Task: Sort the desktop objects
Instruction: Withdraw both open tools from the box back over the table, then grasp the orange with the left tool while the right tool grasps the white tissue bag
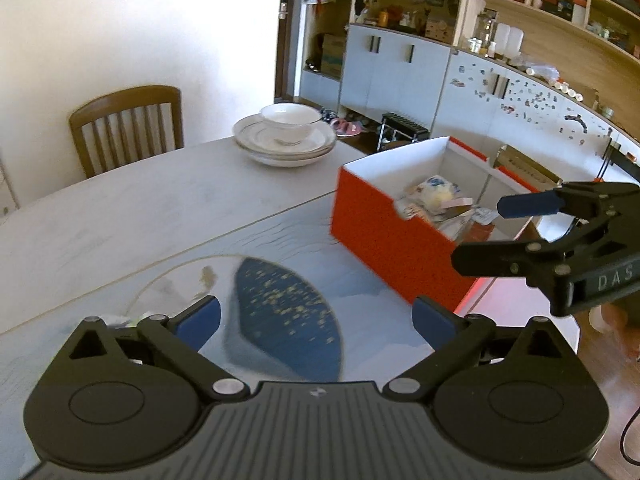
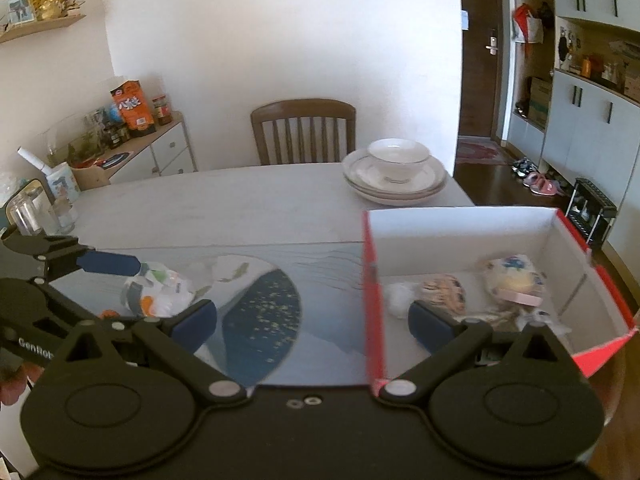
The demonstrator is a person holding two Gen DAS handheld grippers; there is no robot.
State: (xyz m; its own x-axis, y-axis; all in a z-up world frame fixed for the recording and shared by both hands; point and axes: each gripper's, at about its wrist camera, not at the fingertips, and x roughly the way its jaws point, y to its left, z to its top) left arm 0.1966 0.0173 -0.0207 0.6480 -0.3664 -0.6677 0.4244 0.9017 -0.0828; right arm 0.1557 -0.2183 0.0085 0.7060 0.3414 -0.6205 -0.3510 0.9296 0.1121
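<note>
Box right of the jaws already holds several packets. One packet left on the counter — both grippers, left and right, gape wide, empty.

Both wrist views look obliquely down, close over the table, left from the mat side, right nearer the red box, sharing the bowl stack.

Both rigs look the same: matte black plastic, two big round hubs at the back, angled link arms pinned with silver screws, and blue pads on the fingertips. The left gripper has a ribbed centre plate with a tiny logo. The right gripper has a smooth plate with two small screws. White lettering runs along each one's side, only partly readable.
</note>
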